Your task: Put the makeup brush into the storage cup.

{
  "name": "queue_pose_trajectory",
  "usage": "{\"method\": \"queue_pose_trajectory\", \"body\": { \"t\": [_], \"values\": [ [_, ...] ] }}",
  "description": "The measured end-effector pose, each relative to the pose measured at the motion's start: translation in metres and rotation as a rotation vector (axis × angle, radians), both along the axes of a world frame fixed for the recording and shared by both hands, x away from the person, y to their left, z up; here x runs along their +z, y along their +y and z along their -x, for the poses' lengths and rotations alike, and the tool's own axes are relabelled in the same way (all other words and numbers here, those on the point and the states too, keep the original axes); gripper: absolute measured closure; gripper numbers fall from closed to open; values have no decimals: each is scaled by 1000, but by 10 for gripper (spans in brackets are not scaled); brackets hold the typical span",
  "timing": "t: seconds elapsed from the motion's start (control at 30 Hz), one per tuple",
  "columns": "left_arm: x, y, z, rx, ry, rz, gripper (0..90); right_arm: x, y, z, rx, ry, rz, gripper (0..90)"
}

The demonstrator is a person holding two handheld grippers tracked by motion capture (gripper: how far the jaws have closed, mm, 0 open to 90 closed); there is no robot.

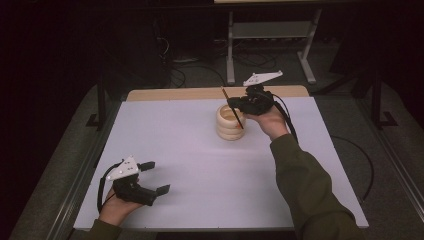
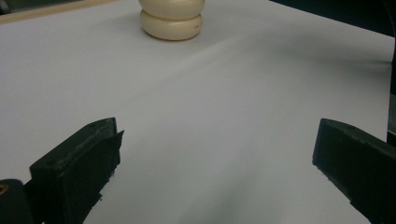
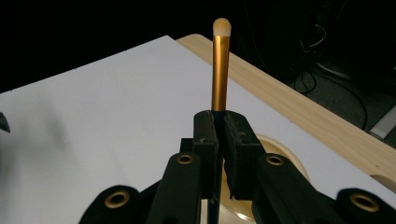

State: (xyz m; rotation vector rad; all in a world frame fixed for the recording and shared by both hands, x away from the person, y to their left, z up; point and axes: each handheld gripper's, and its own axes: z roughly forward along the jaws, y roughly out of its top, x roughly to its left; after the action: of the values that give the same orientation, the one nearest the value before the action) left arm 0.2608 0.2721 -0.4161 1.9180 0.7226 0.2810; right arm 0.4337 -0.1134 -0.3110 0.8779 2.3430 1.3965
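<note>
Right gripper (image 3: 218, 135) pinches a pencil (image 3: 220, 70) above the ribbed holder (image 1: 230, 122); left gripper (image 2: 215, 163) rests spread wide.

My bench (image 1: 200, 165) has a white top with a strip of pale wood (image 1: 180, 93) along its far edge. Beyond it, on the dark floor, I see a grey metal stand (image 1: 270, 35) and loose black cables (image 1: 192, 70) lying near its foot.
</note>
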Motion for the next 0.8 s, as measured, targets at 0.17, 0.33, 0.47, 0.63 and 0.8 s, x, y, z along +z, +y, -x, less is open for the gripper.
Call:
{"method": "queue_pose_trajectory", "body": {
  "t": [0.17, 0.33, 0.47, 0.63, 0.8],
  "values": [
    [1, 1, 0, -3, 3, -7, 3, 3, 5, -4, -7, -11, -7, 830],
    [0, 1, 0, -3, 0, -7, 3, 5, 7, -7, -14, -11, -20, 830],
    [0, 0, 0, -4, -1, -1, 3, 6, 10, -11, -24, -17, -30, 830],
    [1, 1, 0, -2, 1, -7, 3, 7, 12, -16, -38, -17, -39, 830],
    [0, 0, 1, 2, 4, 15, 3, 8, 12, -20, -49, -20, -45, 829]
  ]
}}
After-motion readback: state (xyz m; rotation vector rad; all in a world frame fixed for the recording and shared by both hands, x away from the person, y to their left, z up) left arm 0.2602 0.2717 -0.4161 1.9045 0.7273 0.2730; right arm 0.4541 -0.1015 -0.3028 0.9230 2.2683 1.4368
